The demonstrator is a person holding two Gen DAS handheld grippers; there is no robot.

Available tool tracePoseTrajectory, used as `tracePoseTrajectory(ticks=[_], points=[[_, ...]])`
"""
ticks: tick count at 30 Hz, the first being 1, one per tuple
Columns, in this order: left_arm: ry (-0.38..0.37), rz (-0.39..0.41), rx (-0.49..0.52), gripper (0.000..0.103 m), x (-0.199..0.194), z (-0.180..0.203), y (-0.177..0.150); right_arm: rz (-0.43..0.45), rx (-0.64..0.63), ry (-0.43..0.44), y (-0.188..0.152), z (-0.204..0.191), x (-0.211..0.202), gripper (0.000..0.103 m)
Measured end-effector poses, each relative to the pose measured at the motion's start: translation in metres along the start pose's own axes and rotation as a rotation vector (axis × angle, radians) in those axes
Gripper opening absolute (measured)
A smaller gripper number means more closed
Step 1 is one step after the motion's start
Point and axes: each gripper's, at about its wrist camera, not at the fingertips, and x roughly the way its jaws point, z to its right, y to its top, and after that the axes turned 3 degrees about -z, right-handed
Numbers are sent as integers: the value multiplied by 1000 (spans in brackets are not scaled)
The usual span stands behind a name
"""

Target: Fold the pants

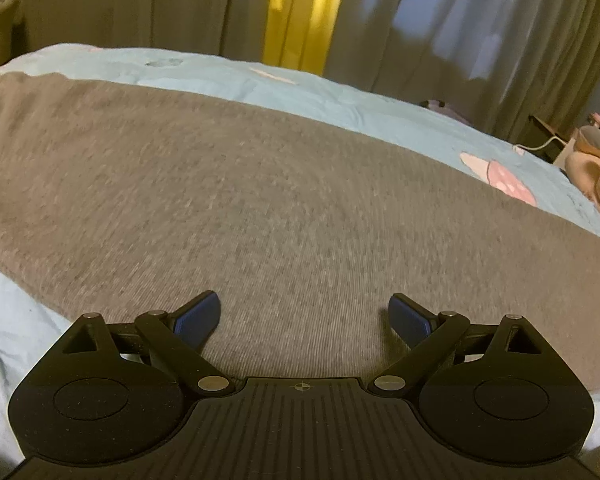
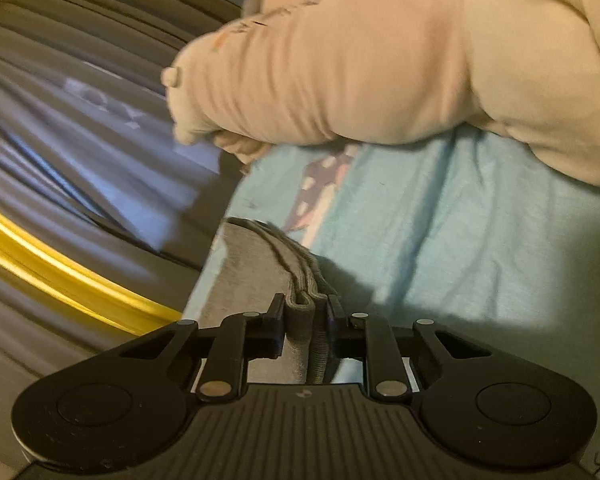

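Note:
The grey knit pants (image 1: 228,200) lie spread flat on a light blue bed sheet (image 1: 340,100) and fill most of the left wrist view. My left gripper (image 1: 304,316) is open and empty, its blue pads wide apart just above the grey fabric. In the right wrist view my right gripper (image 2: 306,316) is shut on a bunched, layered edge of the grey pants (image 2: 256,264), which trail away from the jaws over the blue sheet (image 2: 460,220).
A large beige plush toy (image 2: 380,60) lies on the bed just beyond the right gripper. Grey curtains with a yellow strip (image 1: 304,12) hang behind the bed. More plush toys (image 1: 592,168) and a dark nightstand sit at the far right.

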Motion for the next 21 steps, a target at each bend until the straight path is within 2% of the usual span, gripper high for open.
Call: tracePoseTrajectory(ticks=[2,3,5,7,8,10,14,17,19,21], points=[[-1,-4,3,96,-1,0,0,-8,-8,-20,1,-3,5,27],[-4,-6,-3,96,-1,-1,1,-15,-8,-43,1,-4,9,38],[-23,-10,-27,96,-3,-4,3,-47,3,-52,0,-2,18,45],[-35,-17,-52,96,-9,-7,6,-55,4,-71,-1,-1,25,36],[-41,-16,-56,96,-12,-8,8,-47,1,-90,0,-3,25,21],[-52,0,-59,96,-22,-11,11,-45,-32,-107,0,-11,24,19],[-72,55,-80,96,-46,-20,21,-13,-237,-154,-6,-63,18,16],[-102,95,-126,96,-65,-33,28,3,-448,-109,-22,-128,16,15],[-93,102,-149,96,-75,-39,32,-38,-561,-15,-45,-172,20,15],[-95,112,-155,96,-83,-43,33,-115,-668,90,-80,-215,30,15]])
